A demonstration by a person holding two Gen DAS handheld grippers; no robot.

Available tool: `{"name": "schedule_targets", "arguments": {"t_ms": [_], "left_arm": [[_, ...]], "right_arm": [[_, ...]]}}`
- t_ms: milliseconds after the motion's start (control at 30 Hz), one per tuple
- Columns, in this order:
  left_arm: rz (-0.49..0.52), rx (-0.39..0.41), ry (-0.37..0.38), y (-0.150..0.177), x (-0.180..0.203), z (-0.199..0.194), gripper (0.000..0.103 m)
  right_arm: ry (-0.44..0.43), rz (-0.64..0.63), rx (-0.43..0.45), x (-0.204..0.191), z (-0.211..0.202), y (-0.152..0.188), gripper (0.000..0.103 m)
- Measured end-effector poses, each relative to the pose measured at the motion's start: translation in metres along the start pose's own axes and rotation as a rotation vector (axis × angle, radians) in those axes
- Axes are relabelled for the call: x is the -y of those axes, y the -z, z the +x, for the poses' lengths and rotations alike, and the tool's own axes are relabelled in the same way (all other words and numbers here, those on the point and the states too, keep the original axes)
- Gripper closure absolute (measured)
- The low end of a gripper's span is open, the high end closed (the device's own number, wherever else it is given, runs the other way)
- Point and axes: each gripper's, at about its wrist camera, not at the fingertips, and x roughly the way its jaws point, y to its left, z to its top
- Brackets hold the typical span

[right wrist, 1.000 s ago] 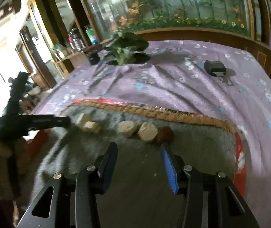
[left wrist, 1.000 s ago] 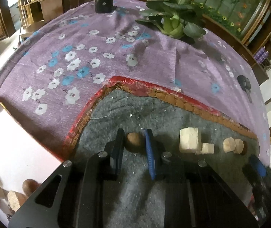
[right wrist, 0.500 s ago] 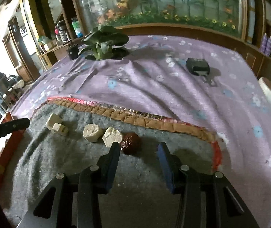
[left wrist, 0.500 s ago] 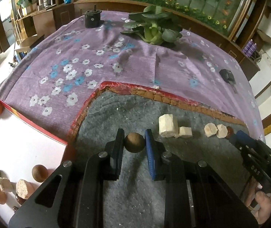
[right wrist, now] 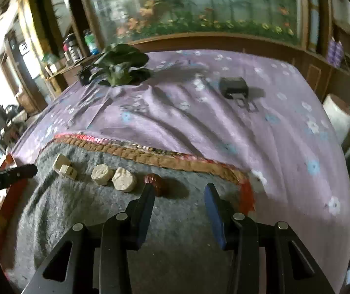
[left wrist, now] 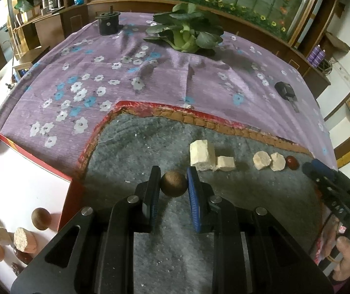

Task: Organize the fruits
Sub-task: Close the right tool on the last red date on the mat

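We pinch the brown ball fruit (left wrist: 173,183) in our left gripper (left wrist: 173,185) for the white tray (left wrist: 22,183); our right gripper (right wrist: 178,196) hangs spread beside the red date (right wrist: 156,183).

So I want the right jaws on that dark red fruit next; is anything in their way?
Nothing visible. The dark red fruit lies just past the left fingertip of the open right gripper; the pale round pieces sit beside it, away from the gap.

The left gripper (left wrist: 173,182) was matte black, with angular arms cut by slotted openings and round silver screw heads at the joints. One finger (left wrist: 153,191) was black, the other faced with a ribbed blue pad. The right gripper (right wrist: 179,196) matched it, its blue pad at three o'clock of the black finger (right wrist: 146,204).
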Motion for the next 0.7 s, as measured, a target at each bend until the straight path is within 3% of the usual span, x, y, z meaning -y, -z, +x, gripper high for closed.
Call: {"name": "schedule_targets", "arguments": {"t_ms": [200, 267, 433, 700], "left_arm": [[-0.008, 0.0, -0.004, 0.0, -0.002, -0.002, 0.082], [-0.012, -0.002, 0.001, -0.001, -0.003, -0.002, 0.082], [-0.009, -0.01, 0.01, 0.003, -0.003, -0.004, 0.082], [-0.001, 0.003, 0.014, 0.011, -0.005, -0.016, 0.082]], "right_arm": [[0.005, -0.178, -0.022, -0.027, 0.013, 0.004, 0.061], [0.002, -0.2, -0.032, -0.028, 0.019, 0.005, 0.067], [-0.033, -0.223, -0.049, -0.026, 0.036, 0.0, 0.081], [-0.006, -0.128, 0.006, -0.031, 0.0, 0.013, 0.081]]}}
